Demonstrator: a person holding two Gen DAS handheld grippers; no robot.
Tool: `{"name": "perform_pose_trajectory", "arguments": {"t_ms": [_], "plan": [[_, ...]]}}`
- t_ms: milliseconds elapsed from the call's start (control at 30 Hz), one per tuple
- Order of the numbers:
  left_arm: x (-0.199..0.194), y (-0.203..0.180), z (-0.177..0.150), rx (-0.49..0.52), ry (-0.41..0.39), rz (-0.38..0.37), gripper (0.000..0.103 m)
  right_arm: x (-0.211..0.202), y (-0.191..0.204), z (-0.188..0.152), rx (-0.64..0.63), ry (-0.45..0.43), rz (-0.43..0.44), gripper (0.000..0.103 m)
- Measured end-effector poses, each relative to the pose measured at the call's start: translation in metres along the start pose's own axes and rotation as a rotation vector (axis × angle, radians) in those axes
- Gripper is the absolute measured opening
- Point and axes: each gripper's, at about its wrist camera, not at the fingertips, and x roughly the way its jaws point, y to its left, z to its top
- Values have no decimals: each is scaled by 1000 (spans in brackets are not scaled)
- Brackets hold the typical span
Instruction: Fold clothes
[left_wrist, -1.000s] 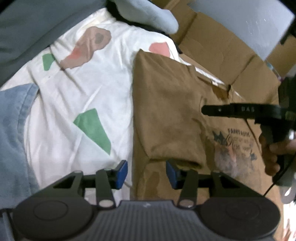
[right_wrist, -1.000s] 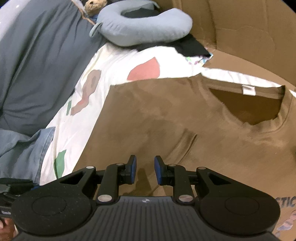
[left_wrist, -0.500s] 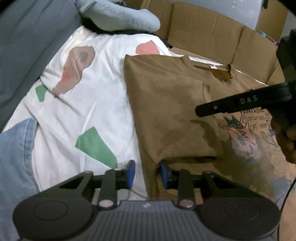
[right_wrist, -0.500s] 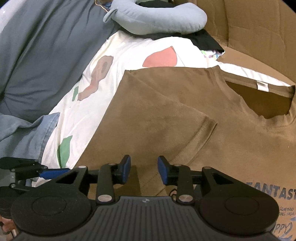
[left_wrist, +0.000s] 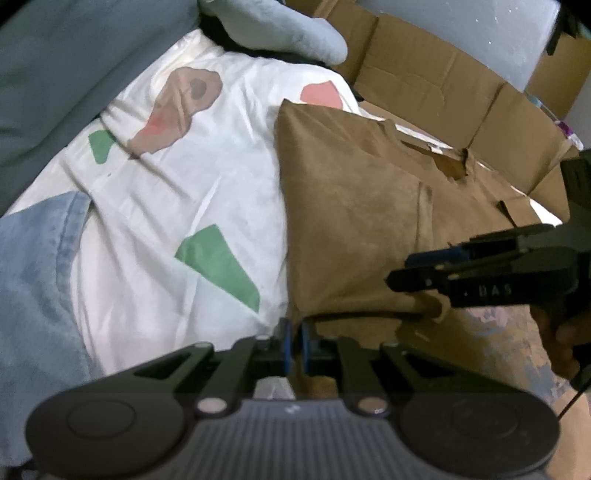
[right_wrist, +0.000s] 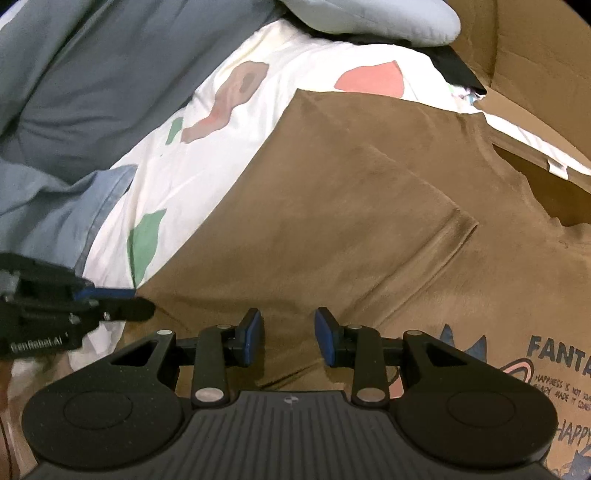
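Note:
A brown T-shirt (left_wrist: 362, 221) with a printed front lies on a white patterned sheet (left_wrist: 177, 199), its left side and sleeve folded inward. It fills the right wrist view (right_wrist: 351, 221) too. My left gripper (left_wrist: 294, 345) is shut on the shirt's left folded edge near its lower corner; it shows at the left of the right wrist view (right_wrist: 122, 302). My right gripper (right_wrist: 288, 336) is open just above the folded part. It shows at the right of the left wrist view (left_wrist: 417, 267).
A denim garment (left_wrist: 33, 280) lies at the left on the sheet. A grey-blue cover (right_wrist: 92, 74) and a light blue neck pillow (right_wrist: 376, 18) lie at the back. Cardboard panels (left_wrist: 443, 85) stand behind and right of the shirt.
My left gripper has closed from open onto the shirt's left edge. My right gripper has opened wider and dropped closer to the folded sleeve.

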Motion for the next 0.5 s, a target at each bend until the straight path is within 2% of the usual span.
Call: {"name": "perform_pose_trajectory", "arguments": {"t_ms": [167,300,500], "plan": [[-14,4,3,-10,-12,-5,6,-11,6,-8,-32,14,2,39],[-26,3,13,-25,-59,-24,6,-18,8,-15,-38,31,27,39],[-17,-11,29,-15,-96,-61,7,-26,10,-18,-29,24,36,39]]}}
